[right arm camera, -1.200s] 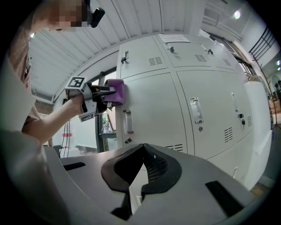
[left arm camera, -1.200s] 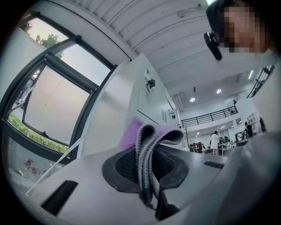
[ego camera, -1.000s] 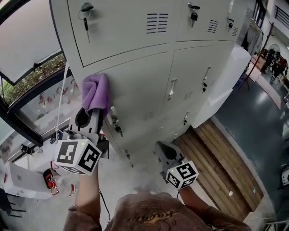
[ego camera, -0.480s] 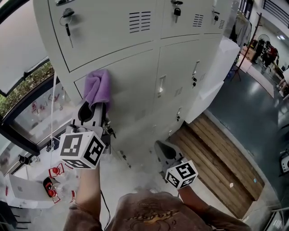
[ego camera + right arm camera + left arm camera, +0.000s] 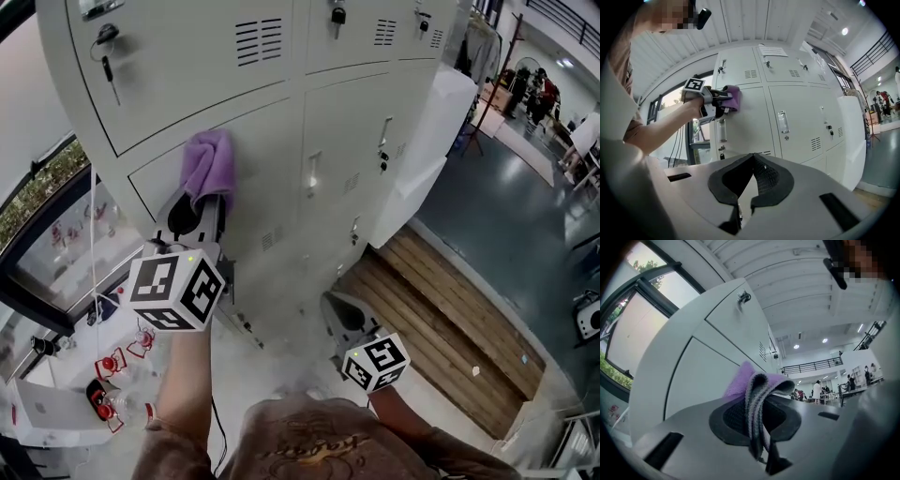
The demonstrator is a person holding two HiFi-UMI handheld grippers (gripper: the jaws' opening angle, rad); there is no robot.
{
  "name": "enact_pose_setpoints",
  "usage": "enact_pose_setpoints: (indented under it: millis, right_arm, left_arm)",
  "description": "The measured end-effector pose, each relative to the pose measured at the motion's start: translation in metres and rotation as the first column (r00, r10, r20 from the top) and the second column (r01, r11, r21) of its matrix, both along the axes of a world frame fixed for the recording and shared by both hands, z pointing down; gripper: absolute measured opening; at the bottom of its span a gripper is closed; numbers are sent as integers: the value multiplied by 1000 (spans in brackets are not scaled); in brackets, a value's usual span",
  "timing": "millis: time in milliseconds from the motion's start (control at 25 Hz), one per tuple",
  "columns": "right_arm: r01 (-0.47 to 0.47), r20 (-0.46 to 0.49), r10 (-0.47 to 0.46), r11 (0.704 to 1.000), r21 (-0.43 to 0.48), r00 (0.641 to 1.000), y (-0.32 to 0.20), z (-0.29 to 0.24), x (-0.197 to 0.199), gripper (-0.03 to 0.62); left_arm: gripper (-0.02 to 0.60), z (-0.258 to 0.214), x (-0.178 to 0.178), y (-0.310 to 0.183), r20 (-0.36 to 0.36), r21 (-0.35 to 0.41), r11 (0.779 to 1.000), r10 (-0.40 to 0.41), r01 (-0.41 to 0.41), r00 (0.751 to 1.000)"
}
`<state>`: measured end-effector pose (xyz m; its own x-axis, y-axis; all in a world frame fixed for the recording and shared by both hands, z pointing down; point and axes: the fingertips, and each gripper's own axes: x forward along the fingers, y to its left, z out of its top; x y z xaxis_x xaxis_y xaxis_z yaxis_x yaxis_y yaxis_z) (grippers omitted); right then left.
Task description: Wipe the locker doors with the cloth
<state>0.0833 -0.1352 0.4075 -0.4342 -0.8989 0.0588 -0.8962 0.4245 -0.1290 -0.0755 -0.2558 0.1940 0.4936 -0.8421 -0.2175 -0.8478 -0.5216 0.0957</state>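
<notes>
**Purple cloth on grey locker door: current state**

**Cloth.** The purple cloth (image 5: 210,167) is pressed against the door (image 5: 272,183). It sits in the upper left part of the door, just below the door's top edge. One folded edge is held by the gripper. The rest bunches past the jaw tips and lies on the metal.

**Left gripper.** The left gripper (image 5: 209,197) is raised to the door and points at it. Its jaws are closed down tight on the folded cloth, with only the thickness of the fabric between the pads.

**Right gripper.** The right gripper (image 5: 335,307) is held low, below and to the right of the door and well apart from it. Its jaws are fully closed, the tips meet, and nothing is between them.

**Surroundings, relative to the door**
- Above: an upper door with a key (image 5: 105,45) hanging in its lock, and vent slots (image 5: 260,40).
- On the door, below the cloth: a handle (image 5: 722,130).
- Right: a neighbouring door with its own handle (image 5: 313,174).
- Left: a window (image 5: 42,220) with greenery behind it.
- Below and right: a strip of wooden boards (image 5: 450,309) along the foot of the lockers.
</notes>
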Motion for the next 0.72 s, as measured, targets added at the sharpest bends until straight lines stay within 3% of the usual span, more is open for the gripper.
enact_pose_setpoints:
  millis: [720]
  right_arm:
    - [-34, 1, 34, 999, -28, 999, 4, 9, 8, -2]
  left_arm:
    - [42, 6, 74, -39, 29, -18, 996, 89, -88, 996]
